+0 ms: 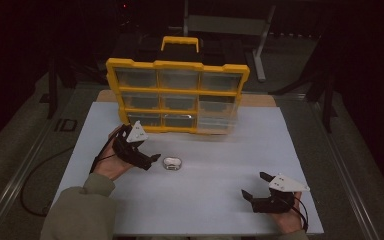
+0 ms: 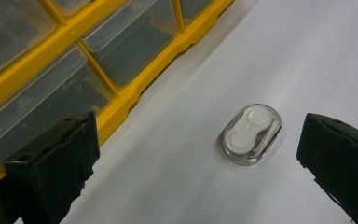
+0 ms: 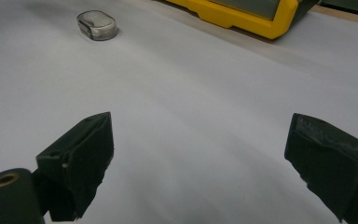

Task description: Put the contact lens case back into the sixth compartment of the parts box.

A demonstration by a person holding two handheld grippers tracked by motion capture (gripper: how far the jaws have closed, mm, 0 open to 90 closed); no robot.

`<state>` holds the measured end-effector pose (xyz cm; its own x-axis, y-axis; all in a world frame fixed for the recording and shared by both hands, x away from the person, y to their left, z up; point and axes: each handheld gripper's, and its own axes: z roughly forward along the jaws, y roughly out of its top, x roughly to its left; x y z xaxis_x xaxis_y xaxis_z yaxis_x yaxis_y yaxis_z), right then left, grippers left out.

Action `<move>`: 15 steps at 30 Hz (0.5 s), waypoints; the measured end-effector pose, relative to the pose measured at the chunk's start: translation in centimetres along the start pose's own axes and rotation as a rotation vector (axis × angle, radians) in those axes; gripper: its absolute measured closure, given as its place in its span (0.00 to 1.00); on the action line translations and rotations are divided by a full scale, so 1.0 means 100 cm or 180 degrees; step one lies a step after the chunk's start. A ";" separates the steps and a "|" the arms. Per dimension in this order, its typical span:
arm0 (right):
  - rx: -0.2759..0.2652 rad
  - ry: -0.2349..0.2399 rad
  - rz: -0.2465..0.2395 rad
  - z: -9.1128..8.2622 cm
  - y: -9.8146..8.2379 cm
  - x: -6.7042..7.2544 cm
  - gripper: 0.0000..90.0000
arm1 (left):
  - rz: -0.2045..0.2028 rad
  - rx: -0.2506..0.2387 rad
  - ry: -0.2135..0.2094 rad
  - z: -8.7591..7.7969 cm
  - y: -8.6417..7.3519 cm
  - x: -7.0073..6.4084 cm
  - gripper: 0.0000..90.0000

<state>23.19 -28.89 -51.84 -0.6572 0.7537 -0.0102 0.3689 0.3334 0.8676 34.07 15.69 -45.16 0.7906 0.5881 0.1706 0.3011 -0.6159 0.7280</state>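
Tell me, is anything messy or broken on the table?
Nothing looks broken or spilled. The small clear case lies alone on the white table, outside the yellow drawer organizer, between the open left gripper and right gripper.

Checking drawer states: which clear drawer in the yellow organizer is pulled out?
The bottom-right clear drawer of the yellow plastic organizer: its front juts past the frame, while the others sit flush.

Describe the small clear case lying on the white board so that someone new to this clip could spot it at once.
Start at the yellow drawer organizer standing at the far edge of the white board. In front of it, just right of the open left gripper, lies the small case. It is a rounded, clear plastic box with two white round cups inside, the lone loose item on the board.
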 end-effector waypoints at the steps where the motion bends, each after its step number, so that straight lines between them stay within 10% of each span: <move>1: 0.0002 -0.0003 0.0002 0.000 0.000 0.000 0.09 | 0.0007 0.0015 -0.0002 0.001 0.000 0.000 0.00; 15: 0.0004 0.0007 0.0010 0.000 0.000 0.000 0.09 | 0.0032 0.0123 -0.0063 0.014 0.001 0.000 0.00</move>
<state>23.18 -28.91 -51.85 -0.6574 0.7535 -0.0062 0.3719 0.3316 0.8670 34.83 14.86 -46.08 0.8040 0.5715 0.1645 0.3130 -0.6418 0.7000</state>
